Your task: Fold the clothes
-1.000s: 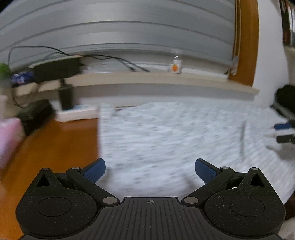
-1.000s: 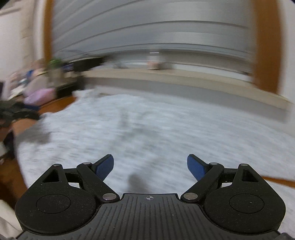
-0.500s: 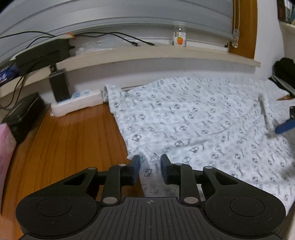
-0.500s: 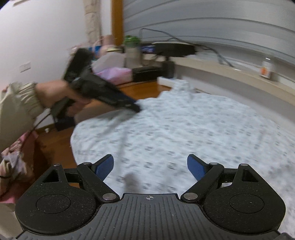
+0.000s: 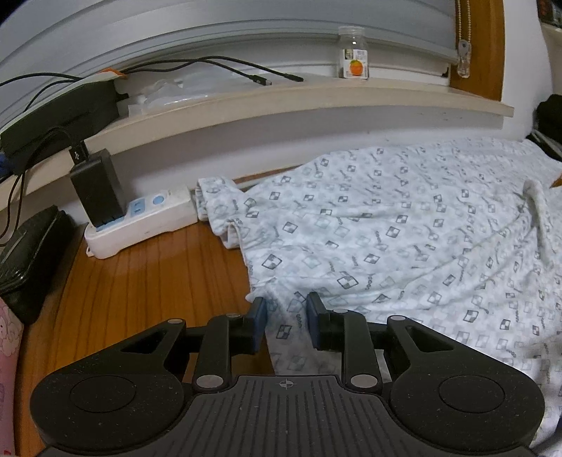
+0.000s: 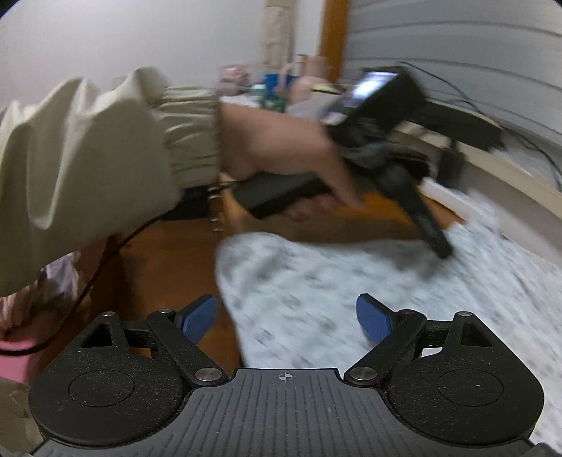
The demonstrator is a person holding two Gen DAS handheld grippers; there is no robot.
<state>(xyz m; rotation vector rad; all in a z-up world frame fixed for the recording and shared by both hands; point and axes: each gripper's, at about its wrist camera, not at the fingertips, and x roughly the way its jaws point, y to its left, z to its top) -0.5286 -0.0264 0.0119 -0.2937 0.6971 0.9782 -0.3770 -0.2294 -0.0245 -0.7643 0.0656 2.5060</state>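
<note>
A: Where's the garment [image 5: 404, 239]?
B: Spread on the wooden floor [image 5: 140, 288] below the ledge; soft, light, floppy; best taken at its edges.
A: Grippers?
B: Left gripper [image 5: 286, 318] pinches the near-left hem; right gripper [image 6: 286, 316] spread wide, empty.

A lived-in room of a home; a wooden floor [image 5: 140, 281] runs to a low ledge [image 5: 316, 102] under a grey blind [image 5: 210, 31] with a bead cord [image 5: 463, 52]; on the ledge stand a small jar [image 5: 354, 52] and a black box with cables [image 5: 59, 112]; at the floor's far edge lies a white power strip [image 5: 147, 218] with a black charger [image 5: 96, 190]; a patterned garment [image 5: 404, 239] lies spread on the floor
</note>
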